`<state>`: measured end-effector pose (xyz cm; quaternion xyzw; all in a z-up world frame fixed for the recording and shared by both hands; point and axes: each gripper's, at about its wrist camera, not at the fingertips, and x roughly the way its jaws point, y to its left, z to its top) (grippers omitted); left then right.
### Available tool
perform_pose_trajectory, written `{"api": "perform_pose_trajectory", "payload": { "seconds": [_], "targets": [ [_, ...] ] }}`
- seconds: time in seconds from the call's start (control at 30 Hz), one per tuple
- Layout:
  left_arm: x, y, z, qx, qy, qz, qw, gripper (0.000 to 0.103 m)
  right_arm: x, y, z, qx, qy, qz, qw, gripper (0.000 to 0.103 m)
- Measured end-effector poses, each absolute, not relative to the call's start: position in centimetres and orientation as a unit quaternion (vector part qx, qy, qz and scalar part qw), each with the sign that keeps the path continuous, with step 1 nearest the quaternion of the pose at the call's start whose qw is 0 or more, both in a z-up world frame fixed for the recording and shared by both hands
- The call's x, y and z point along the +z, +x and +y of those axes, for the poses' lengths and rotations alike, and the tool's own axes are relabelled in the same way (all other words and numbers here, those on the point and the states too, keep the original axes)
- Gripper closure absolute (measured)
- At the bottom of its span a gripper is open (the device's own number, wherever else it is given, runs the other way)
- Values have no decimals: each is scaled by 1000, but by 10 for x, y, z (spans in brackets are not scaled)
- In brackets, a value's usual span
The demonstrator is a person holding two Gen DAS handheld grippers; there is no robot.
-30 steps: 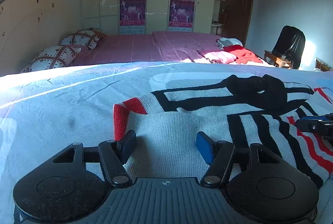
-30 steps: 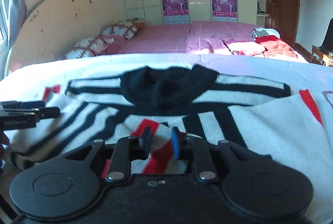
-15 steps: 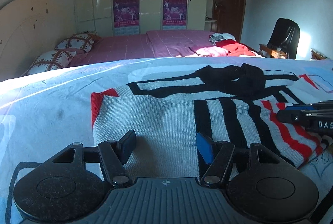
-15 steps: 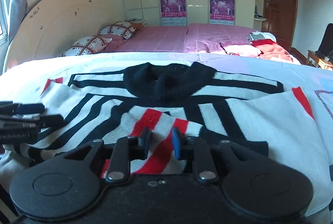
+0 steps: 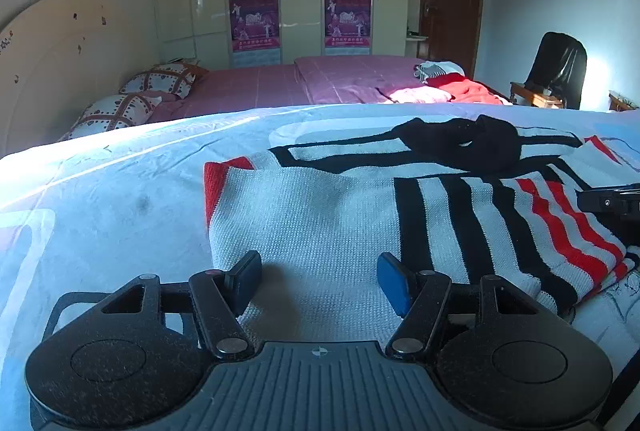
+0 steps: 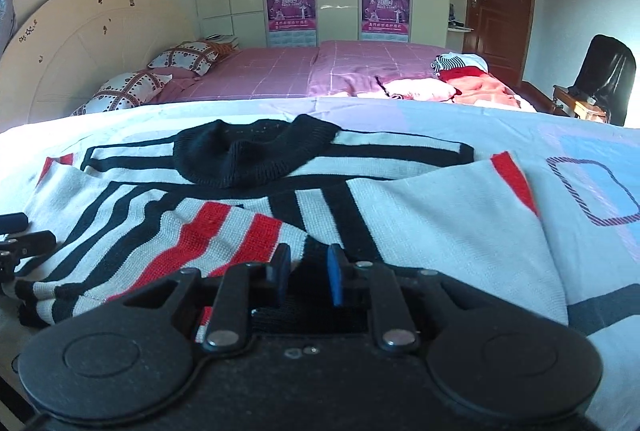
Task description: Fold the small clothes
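A knitted sweater point(image 5: 320, 223) in white, black and red stripes with a black collar point(image 6: 248, 155) lies flat on the pale blue sheet point(image 5: 100, 215), both sleeves folded in over the body. My left gripper point(image 5: 318, 281) is open just above the sweater's white near-left part, nothing between its pads. It also shows as the left gripper point(image 6: 24, 239) at the left edge of the right wrist view. My right gripper point(image 6: 306, 273) hovers over a black stripe at the near edge, its pads a narrow gap apart with no cloth pinched. The red-striped sleeve point(image 6: 216, 239) lies just left of it.
Beyond the blue sheet is a bed with a pink cover point(image 5: 288, 87), two patterned pillows point(image 5: 116, 111) and a heap of red and pink clothes point(image 5: 448, 91). A cream headboard point(image 6: 80, 51) stands at left, wardrobes behind, a dark chair point(image 5: 560, 67) at right.
My right gripper has shifted right, off the red-striped sleeve, which now lies to its left. My left gripper has drawn back a little, still open.
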<state>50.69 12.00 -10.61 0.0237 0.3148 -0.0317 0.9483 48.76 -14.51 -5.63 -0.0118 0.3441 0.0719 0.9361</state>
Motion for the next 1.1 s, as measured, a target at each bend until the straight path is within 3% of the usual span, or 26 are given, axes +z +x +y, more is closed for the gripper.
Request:
{"api": "perform_pose_trajectory", "payload": {
  "seconds": [0.33, 0.53, 0.83, 1.1],
  "targets": [
    [-103, 470, 141, -1, 29, 328, 944, 35, -50, 468, -184, 47, -21, 348, 936, 80],
    [-85, 417, 157, 7, -11, 320, 947, 35, -23, 418, -252, 46, 71, 330, 940, 74],
    [-98, 299, 131, 12, -7, 370, 929, 35, -56, 331, -320, 75, 103, 386, 914, 71],
    [-99, 239, 98, -3, -42, 396, 917, 35, -58, 267, -356, 91, 226, 405, 881, 66]
  ]
}}
